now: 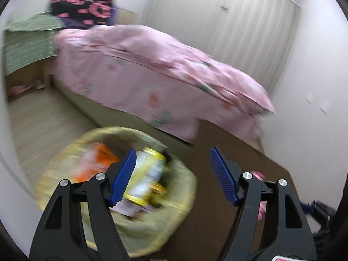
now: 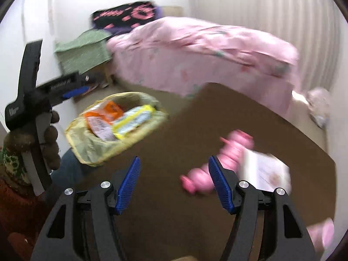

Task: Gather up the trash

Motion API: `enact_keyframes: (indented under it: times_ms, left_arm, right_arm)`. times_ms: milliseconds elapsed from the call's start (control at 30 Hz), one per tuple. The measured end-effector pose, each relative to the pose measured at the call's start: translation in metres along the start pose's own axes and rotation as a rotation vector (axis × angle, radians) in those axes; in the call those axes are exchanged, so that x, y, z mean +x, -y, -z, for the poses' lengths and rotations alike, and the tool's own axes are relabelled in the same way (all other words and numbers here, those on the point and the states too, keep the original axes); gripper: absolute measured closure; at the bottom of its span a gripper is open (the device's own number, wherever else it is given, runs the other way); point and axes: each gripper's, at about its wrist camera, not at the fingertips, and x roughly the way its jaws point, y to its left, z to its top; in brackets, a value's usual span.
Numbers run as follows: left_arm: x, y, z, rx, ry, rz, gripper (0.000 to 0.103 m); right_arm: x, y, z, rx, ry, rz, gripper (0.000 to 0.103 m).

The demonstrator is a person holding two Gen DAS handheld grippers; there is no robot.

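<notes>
Trash bin: a bin lined with a yellowish bag (image 2: 87,148) stands on the floor beside the brown table (image 2: 184,130), between the table edge and the bed.
Trash already in: an orange packet (image 2: 108,111) and a white-and-yellow wrapper (image 2: 134,119) lie inside the bag, on top of other paper; in the left wrist view a yellow-and-white pack (image 1: 148,174) shows there too, much blurred.
Done so far: judging by the filled bag, several pieces have gone in.
Left on the table: a pink bottle-like thing (image 2: 217,158) lies on its side, touching or just beside a white booklet or card (image 2: 267,171); whether either counts as trash I cannot tell.
Other candidates: a pale crumpled lump (image 2: 319,106) sits on the floor by the far corner of the bed; it may be rubbish, too blurred to say.
Right gripper (image 2: 174,184): jaws spread wide and empty, above the table, with the pink thing just behind its right finger, not pinched.
Left gripper (image 1: 174,176): jaws apart, nothing clamped; it hangs over the bin's near side. In the right wrist view it is seen from the side, gripped by a gloved hand (image 2: 47,139).
Remaining: likely one or two items on the table, then the lump by the bed.
Surroundings: bed under a pink quilt (image 1: 152,69), green striped cloth (image 1: 28,37), white curtain (image 1: 250,17).
</notes>
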Motion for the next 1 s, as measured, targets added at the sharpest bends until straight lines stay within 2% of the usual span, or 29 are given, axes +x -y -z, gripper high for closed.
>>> enact_keyframes:
  times_ms: [167, 300, 367, 467, 533, 633, 700, 833, 900, 1000]
  left_arm:
    - [0.017, 0.080, 0.029, 0.205, -0.081, 0.210, 0.036]
    - [0.040, 0.140, 0.054, 0.392, -0.180, 0.361, 0.036]
    - [0.063, 0.168, 0.063, 0.477, -0.255, 0.437, 0.036]
    - [0.101, 0.199, 0.069, 0.606, -0.307, 0.431, 0.036]
    - [0.134, 0.215, 0.069, 0.667, -0.329, 0.372, 0.036]
    - [0.168, 0.231, 0.068, 0.677, -0.376, 0.346, 0.035]
    - [0.175, 0.234, 0.064, 0.652, -0.385, 0.365, 0.034]
    - [0.175, 0.238, 0.064, 0.624, -0.397, 0.335, 0.034]
    - [0.171, 0.238, 0.068, 0.623, -0.407, 0.347, 0.034]
    - [0.165, 0.239, 0.073, 0.639, -0.407, 0.350, 0.034]
  right_arm:
    - [-0.054, 0.050, 0.046, 0.107, 0.062, 0.168, 0.042]
    - [-0.079, 0.072, 0.078, 0.132, 0.056, 0.294, 0.042]
    - [-0.086, 0.080, 0.095, 0.145, 0.035, 0.341, 0.042]
    - [-0.090, 0.095, 0.120, 0.190, -0.002, 0.379, 0.042]
    - [-0.091, 0.104, 0.136, 0.235, -0.010, 0.390, 0.042]
    - [-0.094, 0.117, 0.157, 0.315, -0.006, 0.356, 0.042]
    - [-0.094, 0.125, 0.166, 0.359, -0.007, 0.332, 0.042]
    - [-0.093, 0.131, 0.173, 0.410, 0.005, 0.285, 0.042]
    - [-0.090, 0.127, 0.171, 0.396, 0.003, 0.269, 0.042]
    - [-0.079, 0.113, 0.164, 0.311, -0.027, 0.290, 0.042]
